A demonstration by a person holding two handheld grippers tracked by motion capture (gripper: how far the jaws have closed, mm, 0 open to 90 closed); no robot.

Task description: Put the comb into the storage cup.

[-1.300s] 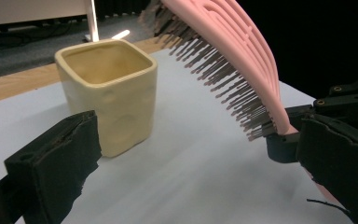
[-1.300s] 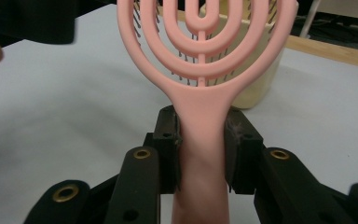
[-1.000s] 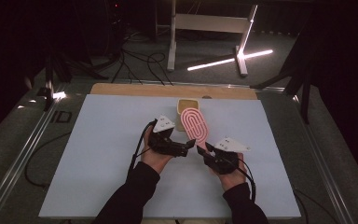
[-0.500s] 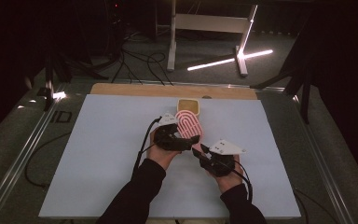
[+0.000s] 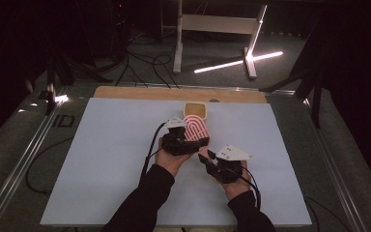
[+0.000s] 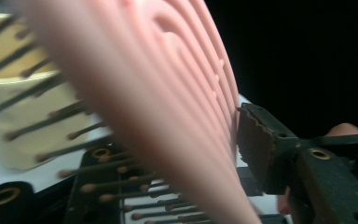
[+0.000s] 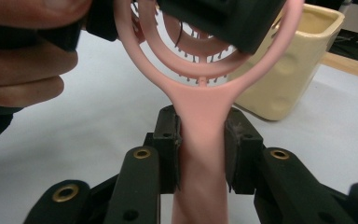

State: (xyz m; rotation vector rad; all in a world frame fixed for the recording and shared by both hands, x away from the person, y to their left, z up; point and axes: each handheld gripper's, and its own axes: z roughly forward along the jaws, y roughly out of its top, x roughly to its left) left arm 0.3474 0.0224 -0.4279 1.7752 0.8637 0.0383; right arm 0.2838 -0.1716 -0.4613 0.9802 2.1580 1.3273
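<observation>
- Now the brush (image 5: 195, 129) hangs between the two grippers above the worktop (image 5: 101, 159), just in front of the cup (image 5: 195, 110).
- Right gripper (image 7: 200, 149) is clamped on the brush handle; in its own view both jaws press the pink stem from either side, just below where the head rings begin.
- Left gripper (image 5: 186, 144) has just been closing its jaws around the brush head; in the left gripper view the pink head edge runs between the jaws, one pad (image 6: 256, 144) sits right at the head's rim, and the bristles (image 6: 74, 154) point toward the other jaw. Whether both pads already press I cannot tell for certain, though it looks like a grip on the head.
- To do this handover well, let the left gripper finish closing on the solid rim of the head, not on the bristles, which would bend and let the brush slip.
- Keep the right gripper steady until the left one is firm; loosening early could drop the brush onto the worktop.
- If the cup is the goal, it stands just beyond the head, so a short, upright move should suffice; mind its near rim.
</observation>
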